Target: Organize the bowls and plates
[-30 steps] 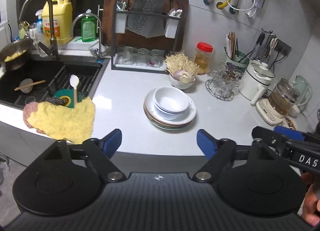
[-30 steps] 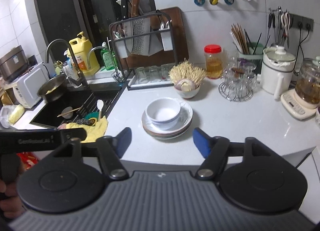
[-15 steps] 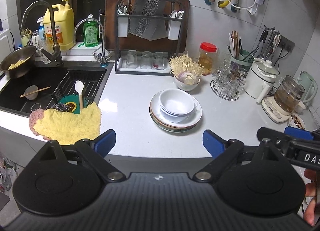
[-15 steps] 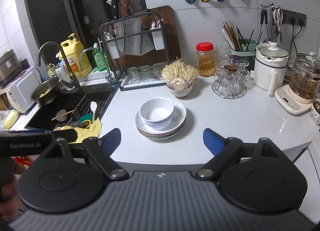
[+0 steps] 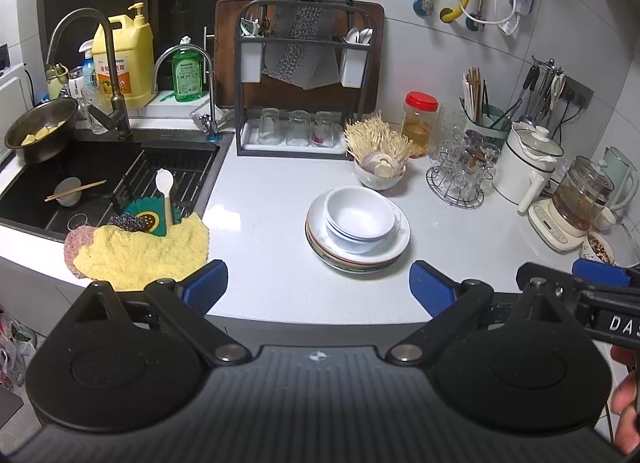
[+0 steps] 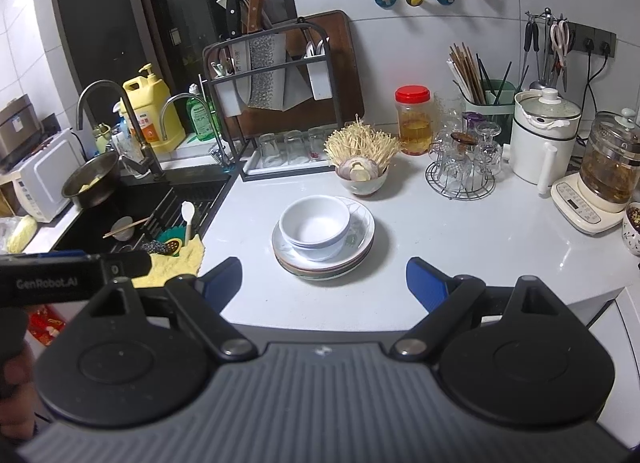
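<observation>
A stack of white bowls (image 5: 358,219) sits on a stack of plates (image 5: 394,243) on the white counter, also in the right wrist view: bowls (image 6: 314,225), plates (image 6: 360,239). My left gripper (image 5: 318,287) is open and empty, held back at the counter's front edge, short of the stack. My right gripper (image 6: 324,283) is open and empty, also at the front edge, facing the stack. Each gripper shows at the edge of the other's view.
A bowl of onion and enoki mushrooms (image 5: 378,167) stands behind the stack. A dish rack with glasses (image 5: 296,131) is at the back. A sink (image 5: 100,183) with a yellow cloth (image 5: 140,247) lies left. A glass holder (image 5: 460,179), pot (image 5: 528,167) and kettle (image 5: 580,203) stand right.
Both grippers have drawn back and risen a little, so the stack looks slightly farther and more centred. Both jaws have opened wider. The dishes have not moved.
</observation>
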The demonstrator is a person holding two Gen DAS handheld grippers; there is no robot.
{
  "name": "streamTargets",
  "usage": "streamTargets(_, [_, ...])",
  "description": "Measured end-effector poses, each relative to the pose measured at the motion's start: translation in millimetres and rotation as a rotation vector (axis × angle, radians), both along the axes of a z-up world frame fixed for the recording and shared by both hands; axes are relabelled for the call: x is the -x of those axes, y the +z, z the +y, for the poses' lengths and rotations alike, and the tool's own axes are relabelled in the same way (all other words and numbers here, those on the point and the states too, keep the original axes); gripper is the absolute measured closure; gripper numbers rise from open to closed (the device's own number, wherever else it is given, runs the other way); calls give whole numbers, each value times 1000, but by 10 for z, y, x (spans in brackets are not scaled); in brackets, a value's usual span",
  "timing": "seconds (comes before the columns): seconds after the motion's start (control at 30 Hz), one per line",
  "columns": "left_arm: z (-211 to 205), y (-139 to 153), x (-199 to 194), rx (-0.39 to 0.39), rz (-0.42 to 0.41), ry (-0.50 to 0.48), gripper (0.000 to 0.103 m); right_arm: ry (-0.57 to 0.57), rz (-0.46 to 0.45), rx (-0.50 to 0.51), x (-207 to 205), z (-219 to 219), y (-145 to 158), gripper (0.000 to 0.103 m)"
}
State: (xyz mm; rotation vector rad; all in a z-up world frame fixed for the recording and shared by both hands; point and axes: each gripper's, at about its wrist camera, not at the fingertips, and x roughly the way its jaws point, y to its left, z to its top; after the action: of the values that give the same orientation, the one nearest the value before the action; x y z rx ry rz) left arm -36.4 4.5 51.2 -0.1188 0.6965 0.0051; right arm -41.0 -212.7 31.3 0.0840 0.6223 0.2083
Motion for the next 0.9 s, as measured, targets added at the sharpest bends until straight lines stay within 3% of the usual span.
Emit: streamTargets(0.9, [-26,-45,-2,-5,30,-9,3,-5,28,-13,-1,-53,-66,13])
